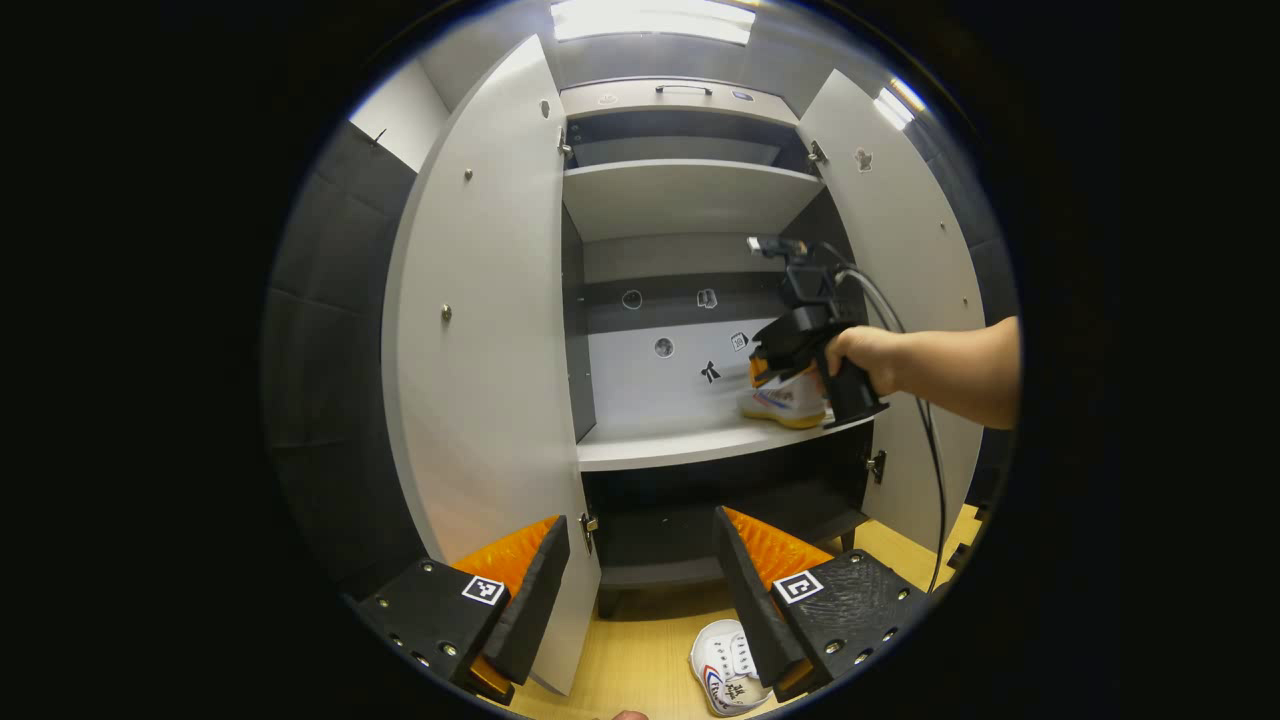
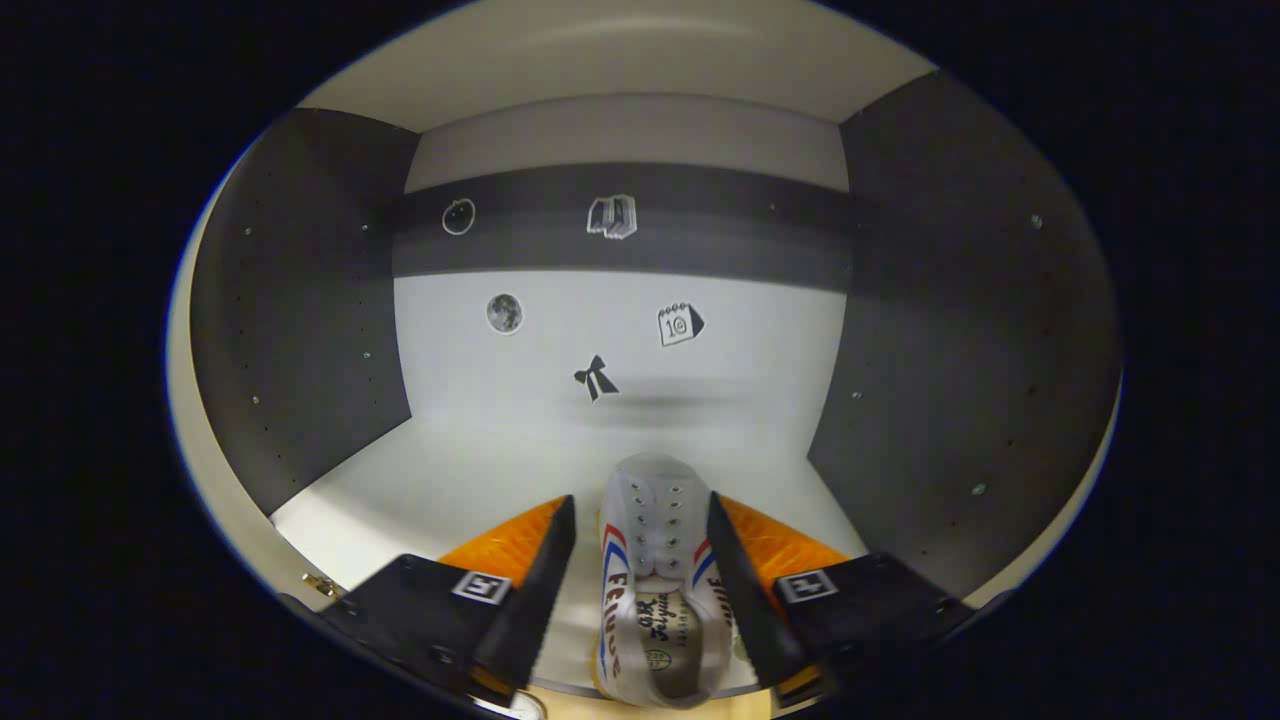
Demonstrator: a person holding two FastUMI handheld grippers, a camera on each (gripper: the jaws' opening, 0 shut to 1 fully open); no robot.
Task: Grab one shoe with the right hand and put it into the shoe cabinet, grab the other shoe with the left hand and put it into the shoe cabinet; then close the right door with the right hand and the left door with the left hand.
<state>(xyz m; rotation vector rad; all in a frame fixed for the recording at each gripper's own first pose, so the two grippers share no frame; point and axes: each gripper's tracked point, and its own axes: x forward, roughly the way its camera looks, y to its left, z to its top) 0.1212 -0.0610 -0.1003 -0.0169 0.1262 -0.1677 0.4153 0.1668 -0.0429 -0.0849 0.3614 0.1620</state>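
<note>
Left gripper view: left gripper [image 1: 640,590] released, fingers wide apart, nothing between. Cabinet [image 1: 690,200] has both doors open. Shoe 2 [image 1: 728,680] on floor, just below right finger. Hand [image 1: 865,360] holds right gripper [image 1: 775,370] at shoe 1 [image 1: 785,405] on middle shelf [image 1: 680,440].

Right gripper view: right gripper [image 2: 640,590] straddles shoe 1 [image 2: 655,570], toe pointing inward, resting on shelf [image 2: 450,480]. Left finger apart from shoe; grasp not confirmed, cannot tell.

Ceiling light panels [image 1: 652,20] are glaring white overhead, brightening the shoe cabinet [image 1: 690,200] shelves. Fisheye distortion is bowing the open doors outward. Inside, the shoe [image 2: 655,560] is casting faint, soft shadows.
</note>
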